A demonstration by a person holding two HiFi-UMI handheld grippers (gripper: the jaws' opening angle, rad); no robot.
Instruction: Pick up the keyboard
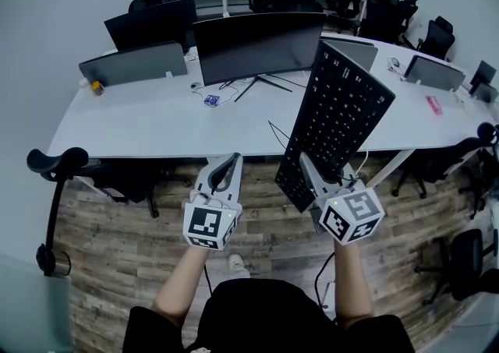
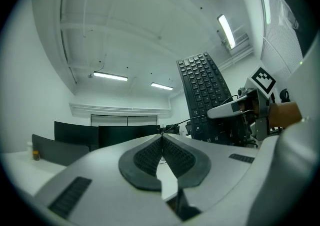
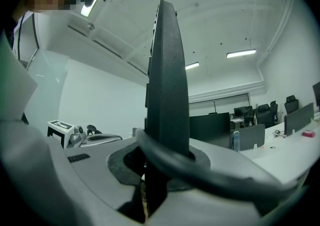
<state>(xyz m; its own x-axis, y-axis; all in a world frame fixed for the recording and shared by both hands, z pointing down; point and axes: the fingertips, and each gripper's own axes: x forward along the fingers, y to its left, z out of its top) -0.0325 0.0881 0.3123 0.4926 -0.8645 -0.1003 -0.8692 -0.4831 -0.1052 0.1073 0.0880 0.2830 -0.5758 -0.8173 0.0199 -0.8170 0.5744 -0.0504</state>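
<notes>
Judged the keyboard (image 1: 339, 121) the thing most likely to slip. Was gripped only at its near short end, with almost all of its length standing out past the pads, tilted up and away over the front of the desk (image 1: 156, 121). Reckoned that a quick swing or a roll of the wrist would let that long lever twist in the clamp, sag, or drop to the wooden floor (image 1: 117, 242).

Noted also a thin cable (image 1: 274, 132) running from the desk top toward the keyboard, and a dark cord crossing close in front of the lens in the right gripper view. Could not tell where either was plugged in. Judged that carrying the board farther from the desk might pull the cable taut, jerk the keyboard in the grip, or drag small things across the desk.

Found the keyboard wholly off the desk, in the air, held edge-on by the right gripper (image 1: 314, 174). Jaws closed partway, onto its thickness. Rose in the right gripper view as a dark blade straight up from between the pads.

Saw the left gripper (image 1: 226, 172) just beside it on the left, jaws pressed together on nothing, apart from the keyboard. Farther out, saw a dark monitor (image 1: 257, 47) standing on the desk.
</notes>
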